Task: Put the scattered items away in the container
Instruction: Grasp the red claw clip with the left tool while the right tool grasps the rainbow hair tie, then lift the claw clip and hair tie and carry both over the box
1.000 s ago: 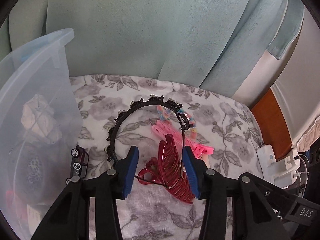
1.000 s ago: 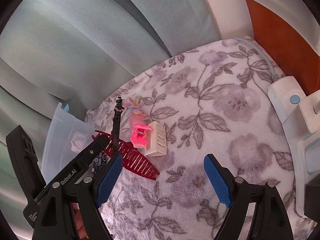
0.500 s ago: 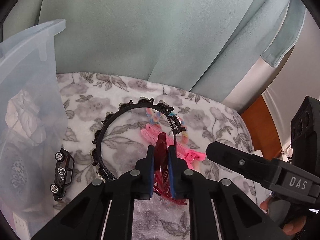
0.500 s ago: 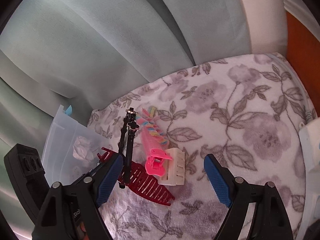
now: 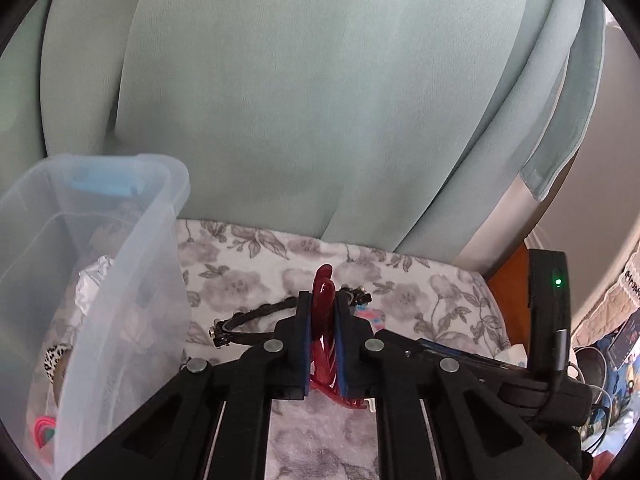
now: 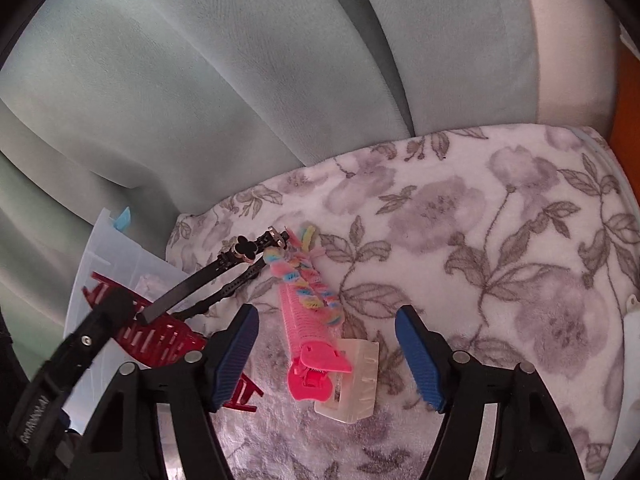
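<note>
The left gripper point(image 5: 323, 320), at lower centre of its view, is clamped tight on a dark red hair claw clip point(image 5: 322, 300), beside the clear plastic container point(image 5: 120, 292) at left. The right gripper point(image 6: 326, 344) has its jaws closing around, not yet touching, a pink hair clip point(image 6: 310, 336) on the floral blanket point(image 6: 480, 240).

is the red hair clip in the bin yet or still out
Still out. The red hair clip is pinched between the blue pads of the left gripper, beside the clear bin, not inside it.
</note>
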Demonstrator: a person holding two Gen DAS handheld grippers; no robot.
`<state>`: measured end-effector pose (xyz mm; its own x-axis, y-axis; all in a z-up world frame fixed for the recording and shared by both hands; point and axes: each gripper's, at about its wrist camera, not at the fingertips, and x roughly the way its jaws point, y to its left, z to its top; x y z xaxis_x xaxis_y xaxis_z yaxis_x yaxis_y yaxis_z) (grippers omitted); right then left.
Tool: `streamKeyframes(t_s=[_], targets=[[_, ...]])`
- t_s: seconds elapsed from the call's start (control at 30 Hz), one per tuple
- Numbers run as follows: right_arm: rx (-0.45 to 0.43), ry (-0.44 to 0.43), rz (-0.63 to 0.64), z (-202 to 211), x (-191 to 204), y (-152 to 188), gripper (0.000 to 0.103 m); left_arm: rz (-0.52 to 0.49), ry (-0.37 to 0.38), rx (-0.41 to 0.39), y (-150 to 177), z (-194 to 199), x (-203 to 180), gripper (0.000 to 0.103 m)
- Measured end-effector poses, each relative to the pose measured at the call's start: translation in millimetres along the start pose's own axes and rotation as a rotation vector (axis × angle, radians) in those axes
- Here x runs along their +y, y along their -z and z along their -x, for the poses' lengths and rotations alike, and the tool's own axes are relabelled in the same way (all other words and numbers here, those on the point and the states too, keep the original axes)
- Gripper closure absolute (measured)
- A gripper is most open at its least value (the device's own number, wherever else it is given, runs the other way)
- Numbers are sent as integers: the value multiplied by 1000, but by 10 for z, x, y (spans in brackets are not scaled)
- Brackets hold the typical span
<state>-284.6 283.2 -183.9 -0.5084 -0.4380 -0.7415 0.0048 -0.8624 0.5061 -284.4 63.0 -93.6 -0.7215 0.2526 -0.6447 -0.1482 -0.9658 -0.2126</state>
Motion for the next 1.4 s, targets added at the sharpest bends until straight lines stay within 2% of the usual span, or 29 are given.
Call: streamKeyframes(t_s=[0.17,0.3,0.43,0.57,1.07,1.4], targets=[[24,-14,37,-185,83,11,50,5,16,-29,-129,107,1,93],[36,-17,44,-317,114,6,59,11,26,-56,-224,191,21,93],[41,-27,34,-376,116,-10,80,36,59,-75,-329,272,62,93],[17,-32,25,-302,106,-37,92,57,79,-89,-398,346,98,93],[-101,-53,-27,453,97,92,94,57,115,-81,-405,751,-32,93],[-212,-104,-43,1196,381,412,94,63,106,-103,-368,1256,-56,93]])
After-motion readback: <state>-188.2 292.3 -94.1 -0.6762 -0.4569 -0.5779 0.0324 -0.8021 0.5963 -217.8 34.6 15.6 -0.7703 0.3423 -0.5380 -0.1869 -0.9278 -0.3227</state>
